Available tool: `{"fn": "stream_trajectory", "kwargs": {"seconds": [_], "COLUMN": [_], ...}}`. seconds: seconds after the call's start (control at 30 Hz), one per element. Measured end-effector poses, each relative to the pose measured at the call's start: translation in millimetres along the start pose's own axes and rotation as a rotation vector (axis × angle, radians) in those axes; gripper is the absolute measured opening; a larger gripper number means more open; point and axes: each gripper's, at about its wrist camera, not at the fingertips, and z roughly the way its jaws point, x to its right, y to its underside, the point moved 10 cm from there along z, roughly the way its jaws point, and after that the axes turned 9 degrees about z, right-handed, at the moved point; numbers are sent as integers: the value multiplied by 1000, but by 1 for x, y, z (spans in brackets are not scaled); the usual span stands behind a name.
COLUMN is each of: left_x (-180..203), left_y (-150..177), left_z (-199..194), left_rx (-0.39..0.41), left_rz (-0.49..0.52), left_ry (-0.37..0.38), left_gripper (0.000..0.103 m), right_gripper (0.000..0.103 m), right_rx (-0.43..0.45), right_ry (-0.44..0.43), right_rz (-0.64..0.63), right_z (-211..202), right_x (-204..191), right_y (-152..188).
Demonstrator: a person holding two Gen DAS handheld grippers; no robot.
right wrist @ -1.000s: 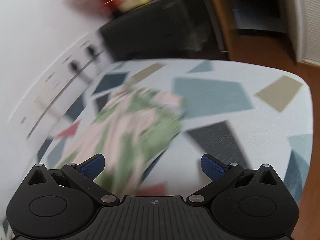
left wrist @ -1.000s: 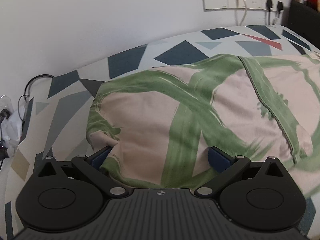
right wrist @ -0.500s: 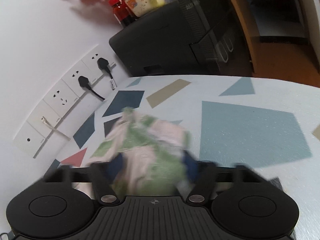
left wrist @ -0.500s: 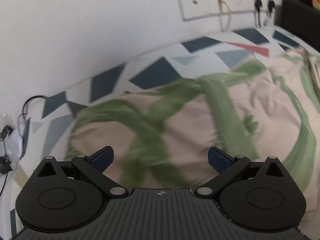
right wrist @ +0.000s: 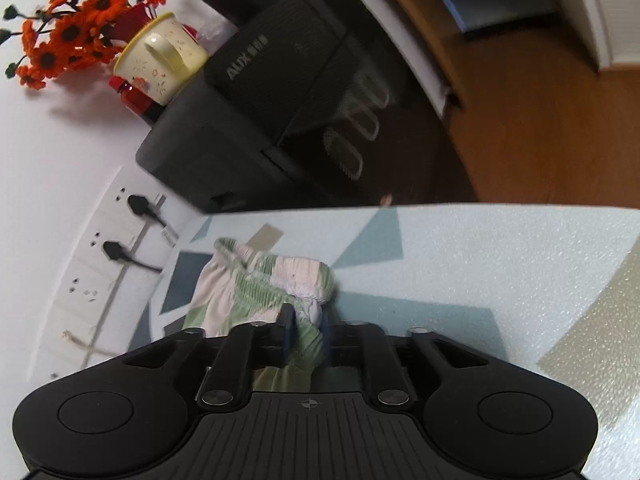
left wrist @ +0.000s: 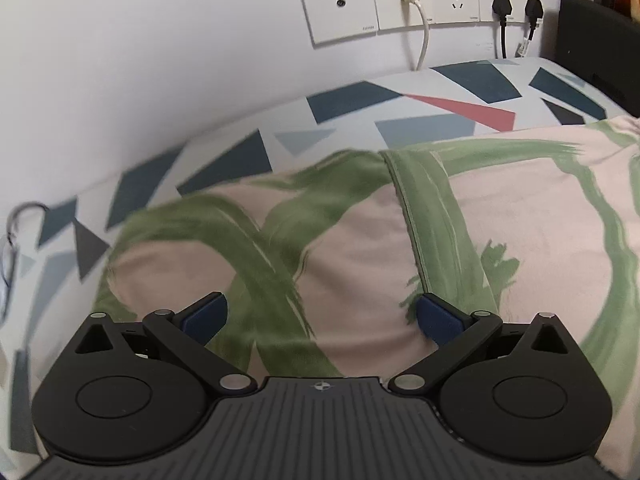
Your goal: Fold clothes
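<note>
A pink garment with green brush strokes (left wrist: 360, 260) lies spread on the patterned table cover (left wrist: 440, 128). My left gripper (left wrist: 320, 312) hovers open just over its near part, blue pads wide apart, a stitched seam running up past the right pad. In the right wrist view the garment's bunched, ribbed end (right wrist: 256, 284) rests near the wall. My right gripper (right wrist: 306, 322) is shut on that end, green fabric pinched between the two narrow pads.
A row of wall sockets (left wrist: 400, 4) with a white cable and two black plugs runs behind the table. A black appliance (right wrist: 280, 100) stands at the table's end, carrying a cream mug (right wrist: 160, 60) and orange flowers (right wrist: 60, 40). Loose cables (left wrist: 12, 232) lie at the left.
My right gripper went from wide open to shut on the garment's bunched end. My left gripper slid to the right across the garment, so the seam now sits near its right pad.
</note>
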Motion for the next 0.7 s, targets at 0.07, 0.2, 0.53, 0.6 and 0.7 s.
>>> {"fn": "stream_trajectory", "kwargs": {"seconds": [0.07,0.2,0.53,0.6,0.7], "left_x": [0,-2,-1,1,7], "left_y": [-1,0,1,0,-6], "left_z": [0,0,-1,-2,-2], "left_rx": [12,11,-5,-18,-24], "left_rz": [15,-5,-9,-7,1], "left_ry": [-14,-6,-29,-47,-51], "left_gripper": [103,103,103,103,103], "right_gripper": [61,64,31,8,7], "right_rx": [-28,-96,-125,-134,-102], "right_ry": [-49,-116,-147,-133,-129], "right_rz": [36,90,131,151,136], "right_z": [-5,-10,32,44,48], "right_x": [1,2,-28,-30,-38], "right_y": [2,15,24,22,13]}}
